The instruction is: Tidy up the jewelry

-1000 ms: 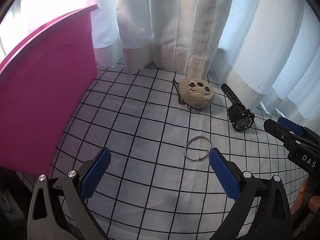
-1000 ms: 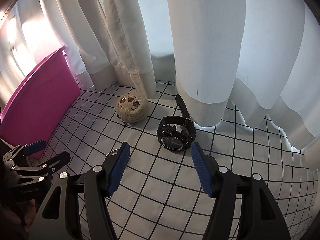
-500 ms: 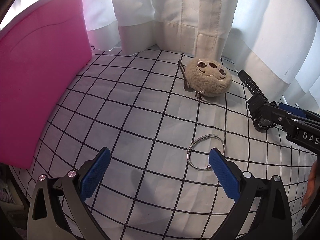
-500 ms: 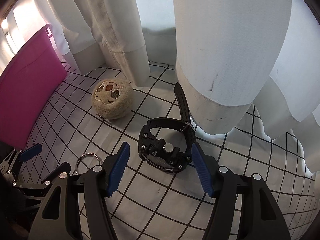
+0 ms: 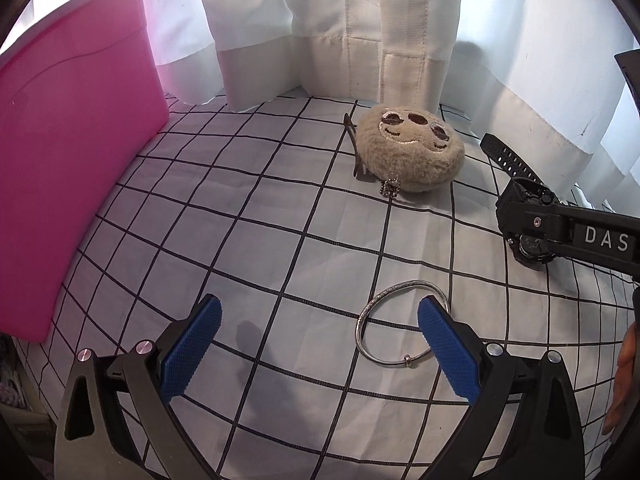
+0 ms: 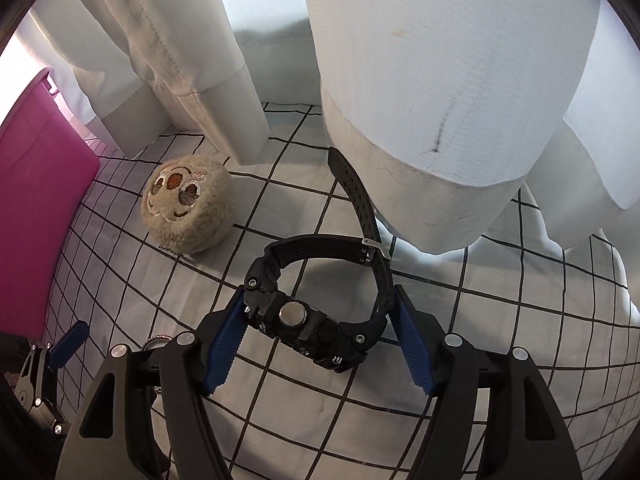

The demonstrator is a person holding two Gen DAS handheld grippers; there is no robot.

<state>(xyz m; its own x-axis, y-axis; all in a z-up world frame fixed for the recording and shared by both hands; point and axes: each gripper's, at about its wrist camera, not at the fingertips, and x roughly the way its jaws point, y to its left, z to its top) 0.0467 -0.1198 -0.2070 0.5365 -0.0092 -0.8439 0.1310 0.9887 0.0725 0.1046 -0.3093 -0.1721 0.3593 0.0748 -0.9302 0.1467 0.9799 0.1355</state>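
My right gripper is down over the black watch, jaws spread and opening a bit wider. The watch case sits right between the pads, but I can't tell if the pads touch it yet; I read it as not gripped. The watch lies on its side on the checked sheet, strap loop standing up, loose strap end running away from me toward the curtain at the far edge. Its long axis runs roughly across my jaws, case btwn the pads, so the closing line looks right: squeeze across the case, not the strap.

My left gripper hangs just above the sheet, jaws spread wide, holding nothing. The silver bangle lies flat, off-centre toward its right pad, which overlaps the ring's near-right rim in view. I'd judge the left needs a small shift to the right before closing.

Plush charm w/ a bead chain sits further back near the curtain; a dark hair clip peeks out at its left side. Pink bin stands along the left edge, prob. where things go. Right hand is nearer the watch, left nearer the bangle.
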